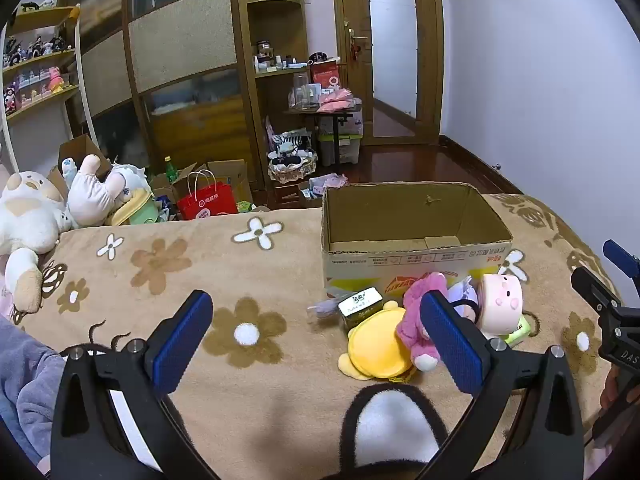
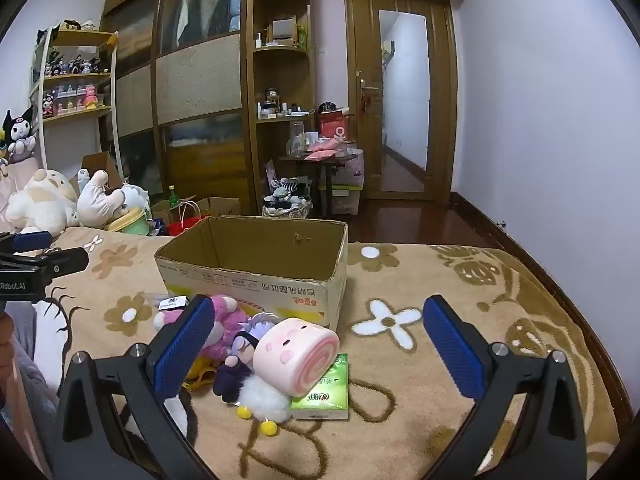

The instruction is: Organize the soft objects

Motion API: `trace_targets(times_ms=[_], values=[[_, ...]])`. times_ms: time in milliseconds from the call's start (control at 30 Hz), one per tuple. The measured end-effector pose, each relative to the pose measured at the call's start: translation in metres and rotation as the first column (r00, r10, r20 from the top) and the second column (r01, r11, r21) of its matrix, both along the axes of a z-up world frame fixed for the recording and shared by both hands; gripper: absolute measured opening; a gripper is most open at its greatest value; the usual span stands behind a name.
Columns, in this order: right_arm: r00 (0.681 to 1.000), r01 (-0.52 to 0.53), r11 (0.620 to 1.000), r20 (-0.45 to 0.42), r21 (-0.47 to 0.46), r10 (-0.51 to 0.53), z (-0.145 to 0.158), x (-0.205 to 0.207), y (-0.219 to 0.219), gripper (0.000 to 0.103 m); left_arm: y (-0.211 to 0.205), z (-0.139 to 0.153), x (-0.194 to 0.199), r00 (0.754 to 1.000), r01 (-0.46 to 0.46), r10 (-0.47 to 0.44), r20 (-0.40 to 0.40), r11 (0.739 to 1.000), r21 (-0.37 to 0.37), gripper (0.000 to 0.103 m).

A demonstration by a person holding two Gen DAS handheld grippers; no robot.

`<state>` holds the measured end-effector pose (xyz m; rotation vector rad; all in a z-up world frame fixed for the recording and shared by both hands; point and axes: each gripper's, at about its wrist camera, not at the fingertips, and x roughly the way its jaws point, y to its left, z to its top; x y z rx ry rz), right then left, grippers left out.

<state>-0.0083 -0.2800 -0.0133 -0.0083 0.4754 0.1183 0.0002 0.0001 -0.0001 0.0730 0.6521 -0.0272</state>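
Observation:
An open cardboard box (image 1: 412, 240) stands empty on the flowered blanket; it also shows in the right wrist view (image 2: 256, 276). In front of it lies a pile: a yellow plush (image 1: 378, 346), a pink plush (image 1: 418, 320), a purple-haired doll (image 2: 246, 344), a pink roll-cake plush (image 2: 296, 356), a green tissue pack (image 2: 326, 394) and a dark green tin (image 1: 360, 306). A black-and-white plush (image 1: 396, 428) lies nearest me. My left gripper (image 1: 320, 344) is open, hovering before the pile. My right gripper (image 2: 320, 354) is open above the roll-cake plush.
Large plush toys (image 1: 36, 216) lie at the blanket's far left edge. Beyond the bed are a red shopping bag (image 1: 208, 202), cardboard boxes, a wardrobe (image 1: 180, 60), shelves and a small cluttered table (image 1: 324, 108). Bare blanket (image 2: 460, 288) stretches right of the box.

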Motion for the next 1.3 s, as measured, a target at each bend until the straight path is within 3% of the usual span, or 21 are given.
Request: trace_targets(times_ms=[1300], values=[[1.0, -0.009, 1.0, 0.006, 0.03, 0.009, 0.0048, -0.0044, -0.001, 0.103, -0.0002, 0.0, -0.0001, 1.0, -0.001, 0.0, 0.006, 1.0, 0.008, 0.102]])
